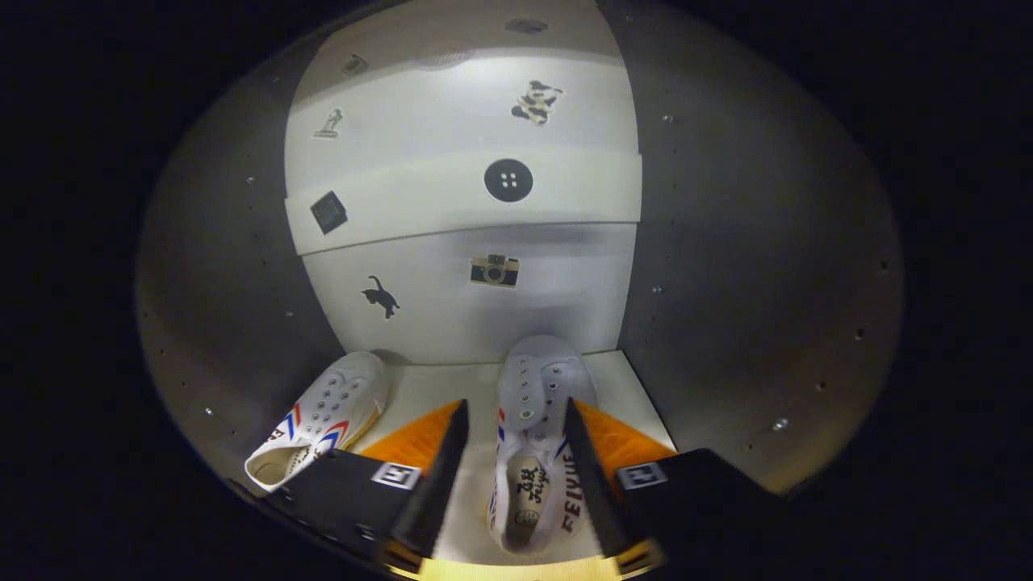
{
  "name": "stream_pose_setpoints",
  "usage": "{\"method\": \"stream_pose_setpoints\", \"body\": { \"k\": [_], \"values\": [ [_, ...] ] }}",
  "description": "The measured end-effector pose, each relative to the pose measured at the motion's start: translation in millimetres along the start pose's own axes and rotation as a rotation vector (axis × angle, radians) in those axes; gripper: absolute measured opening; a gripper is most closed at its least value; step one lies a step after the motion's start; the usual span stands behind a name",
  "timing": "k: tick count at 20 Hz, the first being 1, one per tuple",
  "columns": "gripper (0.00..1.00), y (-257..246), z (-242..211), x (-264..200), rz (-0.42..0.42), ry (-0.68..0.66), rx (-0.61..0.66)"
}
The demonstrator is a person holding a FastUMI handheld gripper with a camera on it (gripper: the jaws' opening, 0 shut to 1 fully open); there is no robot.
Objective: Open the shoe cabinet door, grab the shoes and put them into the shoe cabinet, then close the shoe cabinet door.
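I am looking into the shoe cabinet (557, 298), whose white back panel carries small stickers. Two white canvas shoes with red and blue stripes rest on its white floor (436, 387). One shoe (533, 387) lies toe-first toward the back panel, between my fingers. My gripper (515, 403) is open around it: the right finger runs along the shoe's side, while a gap shows between the left finger and the shoe. The other shoe (327, 415) lies angled to the left, beyond the left finger and near the left wall.
Grey side walls close in on the left (226, 282) and right (726, 282), both dotted with small holes. A white shelf front (565, 198) crosses the back above the shoes. The cabinet's front edge (500, 569) is lit below my fingers.
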State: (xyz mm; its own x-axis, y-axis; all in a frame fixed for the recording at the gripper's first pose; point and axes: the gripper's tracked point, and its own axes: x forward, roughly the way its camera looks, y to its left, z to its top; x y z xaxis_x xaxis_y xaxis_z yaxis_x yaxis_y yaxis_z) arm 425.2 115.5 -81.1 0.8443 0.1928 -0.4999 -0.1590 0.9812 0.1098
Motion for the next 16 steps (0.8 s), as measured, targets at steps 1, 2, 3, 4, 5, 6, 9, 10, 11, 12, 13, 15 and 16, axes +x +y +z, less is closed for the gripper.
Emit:
{"method": "stream_pose_setpoints", "body": {
  "k": [1,2,3,4,5,6,9,10,11,12,13,15,16],
  "values": [
    [0.82,2,0,-13,-0.001,-0.020,-0.006],
    [0.94,5,0,-29,-0.003,-0.042,-0.019],
    [0.94,11,0,-47,0.004,-0.069,-0.040],
    [0.99,17,-1,-66,0.007,-0.098,-0.068],
    [0.99,25,-3,-87,0.012,-0.127,-0.105],
    [0.99,36,-6,-109,0.023,-0.158,-0.143],
    [0.99,67,-18,-178,0.064,-0.249,-0.221],
    [0.98,79,-24,-200,0.088,-0.273,-0.228],
    [0.98,87,-29,-220,0.107,-0.294,-0.230],
    [0.98,97,-34,-243,0.143,-0.321,-0.234],
    [0.98,104,-36,-263,0.168,-0.350,-0.233],
    [0.98,104,-46,-301,0.193,-0.401,-0.244],
    [0.98,101,-54,-318,0.192,-0.414,-0.248]
  ]
}}
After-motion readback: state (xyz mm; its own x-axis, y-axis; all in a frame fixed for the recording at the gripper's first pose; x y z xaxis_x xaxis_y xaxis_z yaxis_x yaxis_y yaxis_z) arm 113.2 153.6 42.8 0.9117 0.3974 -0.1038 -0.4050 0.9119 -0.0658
